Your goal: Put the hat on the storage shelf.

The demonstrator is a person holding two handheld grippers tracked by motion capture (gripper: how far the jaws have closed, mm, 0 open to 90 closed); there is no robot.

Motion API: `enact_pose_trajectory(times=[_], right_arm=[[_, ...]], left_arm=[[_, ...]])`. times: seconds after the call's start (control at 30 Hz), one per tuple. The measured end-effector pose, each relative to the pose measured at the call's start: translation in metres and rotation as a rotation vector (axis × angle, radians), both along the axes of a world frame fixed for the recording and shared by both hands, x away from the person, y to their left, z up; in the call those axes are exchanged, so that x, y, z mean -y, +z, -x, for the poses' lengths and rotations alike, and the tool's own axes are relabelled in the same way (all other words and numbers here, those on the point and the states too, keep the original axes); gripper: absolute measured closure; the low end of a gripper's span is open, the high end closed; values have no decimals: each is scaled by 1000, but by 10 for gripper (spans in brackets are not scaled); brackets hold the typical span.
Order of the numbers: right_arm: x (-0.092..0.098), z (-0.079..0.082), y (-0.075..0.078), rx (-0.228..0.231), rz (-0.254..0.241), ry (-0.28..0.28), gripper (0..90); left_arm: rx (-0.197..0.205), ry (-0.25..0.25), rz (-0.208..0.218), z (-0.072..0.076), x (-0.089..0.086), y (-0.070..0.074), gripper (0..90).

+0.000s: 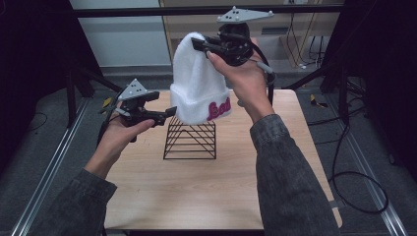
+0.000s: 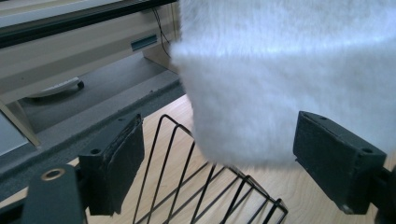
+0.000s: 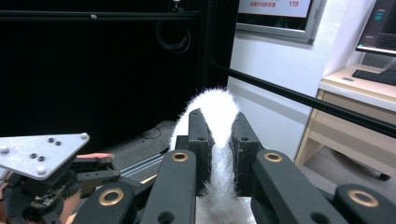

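Beanie, white: pink lettering half cut off by right hand. Right tool clamped on crown; left tool apart beside hem, above wire rack.

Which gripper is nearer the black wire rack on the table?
Left. The left gripper hovers open just beside the wire rack, at the hat's brim. The right gripper is high above it, fingers clamped on the hat's top.

The beanie was fluffy white with pink lettering; the wire rack was black, the tabletop pale wood.
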State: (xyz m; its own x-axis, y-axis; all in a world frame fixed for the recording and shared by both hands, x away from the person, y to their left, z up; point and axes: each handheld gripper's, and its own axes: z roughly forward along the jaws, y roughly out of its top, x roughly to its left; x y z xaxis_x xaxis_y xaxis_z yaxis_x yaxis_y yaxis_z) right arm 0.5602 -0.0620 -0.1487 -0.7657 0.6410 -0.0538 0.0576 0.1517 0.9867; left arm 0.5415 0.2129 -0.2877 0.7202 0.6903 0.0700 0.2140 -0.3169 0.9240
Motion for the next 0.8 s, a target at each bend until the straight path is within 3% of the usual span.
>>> enact_pose_trajectory(times=[0.2,0.5,0.57,0.77,0.8], right_arm=[[-12,2,-1,1,-3,34,824],[-26,6,0,-3,-19,105,824],[-28,7,0,-4,-18,113,824],[-26,8,-1,-1,-13,117,823],[-24,7,-1,2,-11,113,823]], left_arm=[[-21,-20,-17,-5,1,-4,112],[-88,-89,27,-15,5,-12,74],[-108,-109,44,-17,5,-12,126],[-93,-123,21,-18,3,-11,634],[-87,-121,16,-17,2,-10,664]])
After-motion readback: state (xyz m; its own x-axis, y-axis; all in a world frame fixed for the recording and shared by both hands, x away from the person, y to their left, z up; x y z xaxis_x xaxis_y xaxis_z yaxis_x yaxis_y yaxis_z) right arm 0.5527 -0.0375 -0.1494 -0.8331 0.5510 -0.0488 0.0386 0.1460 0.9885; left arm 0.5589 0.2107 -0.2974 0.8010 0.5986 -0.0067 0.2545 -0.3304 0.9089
